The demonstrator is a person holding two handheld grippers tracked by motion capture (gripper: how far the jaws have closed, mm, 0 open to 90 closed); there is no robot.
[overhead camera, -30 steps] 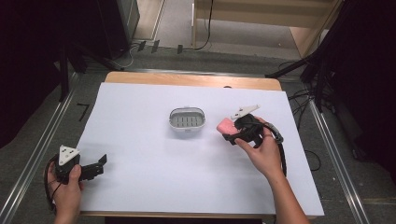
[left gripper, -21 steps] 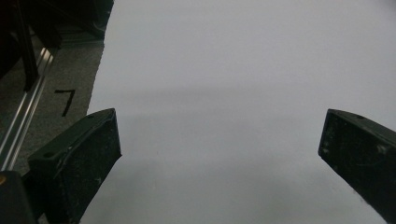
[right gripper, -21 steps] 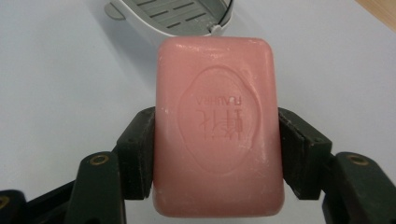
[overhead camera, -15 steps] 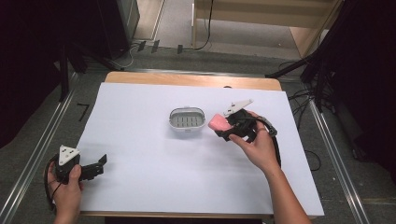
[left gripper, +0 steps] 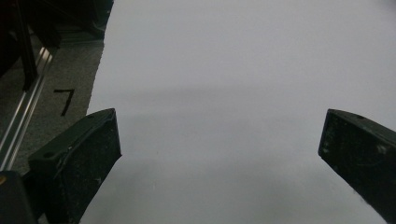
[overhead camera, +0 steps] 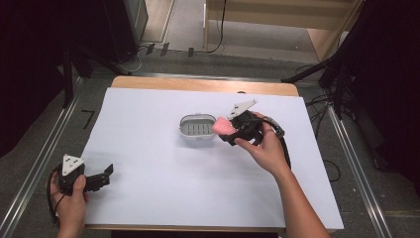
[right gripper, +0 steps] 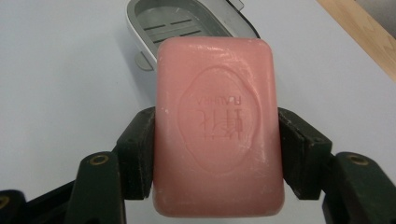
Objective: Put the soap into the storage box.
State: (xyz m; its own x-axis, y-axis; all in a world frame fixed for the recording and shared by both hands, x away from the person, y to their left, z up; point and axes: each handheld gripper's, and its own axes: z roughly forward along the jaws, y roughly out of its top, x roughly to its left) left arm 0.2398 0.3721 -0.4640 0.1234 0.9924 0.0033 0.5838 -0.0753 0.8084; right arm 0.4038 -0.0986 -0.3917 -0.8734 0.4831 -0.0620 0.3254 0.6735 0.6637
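While the white sheet (overhead camera: 163, 198) lies smooth and matte over most of the wooden table (overhead camera: 198, 83), only a strip of pale wood shows along the far edge, and you sit at the near side with both forearms reaching in. Beyond the table's left side the grey floor carries a metal rail (overhead camera: 44, 158) and a black mark shaped like a 7 (overhead camera: 88, 118).

Near the middle of the sheet rests your soap dish (overhead camera: 197, 130), an oval tray of grey plastic with a rounded rim and slots cut through its flat bottom. In the right gripper view the same dish (right gripper: 187, 23) lies just past the bar, open side up.

Your right gripper (overhead camera: 232, 130) is held above the sheet just right of the dish, its grey three-cornered plate tilted up. Its jaws are clamped on the long sides of the pink soap (overhead camera: 224, 127). Up close, the soap (right gripper: 217, 126) is a rounded rectangular bar, waxy and slightly scuffed, with an oval emblem and raised lettering pressed into its face. It hangs at the dish's right rim, not inside it.

Your left gripper (overhead camera: 101, 176) rests at the near left corner of the sheet, well apart from the dish. Its rough black jaws stand spread wide, with bare sheet between them.
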